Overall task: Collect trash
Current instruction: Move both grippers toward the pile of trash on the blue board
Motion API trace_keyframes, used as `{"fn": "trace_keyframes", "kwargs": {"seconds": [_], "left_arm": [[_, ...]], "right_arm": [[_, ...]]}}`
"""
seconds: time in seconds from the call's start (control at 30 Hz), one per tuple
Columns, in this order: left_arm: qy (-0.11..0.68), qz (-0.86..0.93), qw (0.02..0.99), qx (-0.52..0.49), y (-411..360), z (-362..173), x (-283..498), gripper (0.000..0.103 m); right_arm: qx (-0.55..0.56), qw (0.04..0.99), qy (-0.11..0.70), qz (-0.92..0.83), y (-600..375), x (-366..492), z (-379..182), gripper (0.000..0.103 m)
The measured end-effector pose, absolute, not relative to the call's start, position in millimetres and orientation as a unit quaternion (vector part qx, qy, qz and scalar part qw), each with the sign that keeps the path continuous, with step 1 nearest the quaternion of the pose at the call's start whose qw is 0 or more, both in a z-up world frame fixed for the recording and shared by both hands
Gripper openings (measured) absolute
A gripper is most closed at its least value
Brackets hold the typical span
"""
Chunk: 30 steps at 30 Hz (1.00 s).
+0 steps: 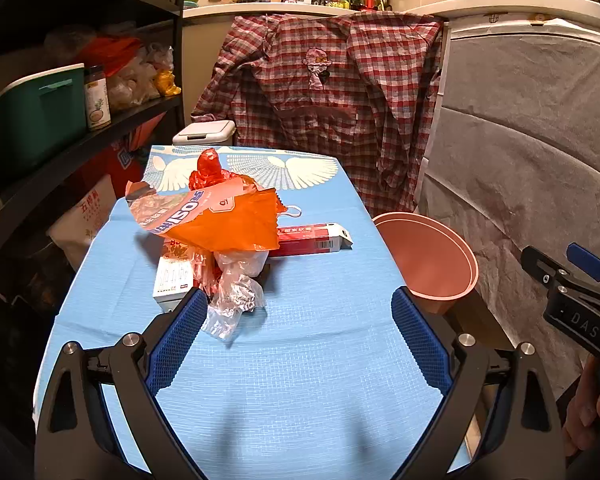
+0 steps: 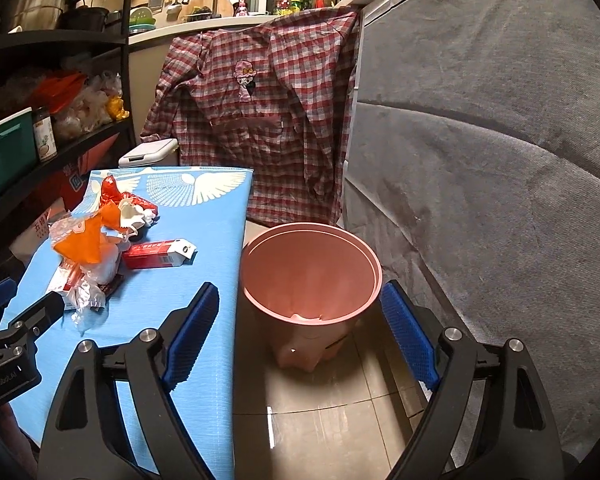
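Here, at the left of the left wrist view, dark shelves (image 1: 80,112) hold a green box (image 1: 32,116) and a jar (image 1: 97,98). Beside them the trash (image 1: 216,232) sits heaped on the blue-covered counter (image 1: 284,360) at frame centre: an orange bag (image 1: 236,220) draped over a white box (image 1: 172,280), clear wrap (image 1: 232,304) spilling toward the camera, and a red carton (image 1: 312,238) lying flat behind. The left gripper (image 1: 300,316) hovers low with its jaws wide apart and nothing between them, its left pad just beside the wrap, apparently lined up for a pick. At right, the pink bin (image 1: 432,264) stands on the floor against the counter's edge, likely placed for short drops. In the right wrist view, the right gripper (image 2: 300,320) points over the bin (image 2: 312,276), jaws spread and empty; something pale already lies at its bottom. A checked shirt (image 2: 260,112) hangs behind.
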<state>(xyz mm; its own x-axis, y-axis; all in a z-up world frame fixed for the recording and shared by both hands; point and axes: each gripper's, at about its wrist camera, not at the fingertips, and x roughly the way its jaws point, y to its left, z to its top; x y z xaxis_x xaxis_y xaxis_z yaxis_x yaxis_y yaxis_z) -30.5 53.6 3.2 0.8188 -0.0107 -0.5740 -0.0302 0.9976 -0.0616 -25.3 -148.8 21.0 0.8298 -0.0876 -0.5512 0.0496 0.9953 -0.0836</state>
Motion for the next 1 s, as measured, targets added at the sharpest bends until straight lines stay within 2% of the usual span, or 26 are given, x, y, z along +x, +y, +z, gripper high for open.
{"fn": "trace_keyframes", "kwargs": {"seconds": [1.0], "left_arm": [[0.296, -0.007, 0.955, -0.035, 48.4, 4.8, -31.3, 0.090]], "right_arm": [[-0.034, 0.957, 0.285, -0.042, -154.0, -26.0, 23.1, 0.082]]}}
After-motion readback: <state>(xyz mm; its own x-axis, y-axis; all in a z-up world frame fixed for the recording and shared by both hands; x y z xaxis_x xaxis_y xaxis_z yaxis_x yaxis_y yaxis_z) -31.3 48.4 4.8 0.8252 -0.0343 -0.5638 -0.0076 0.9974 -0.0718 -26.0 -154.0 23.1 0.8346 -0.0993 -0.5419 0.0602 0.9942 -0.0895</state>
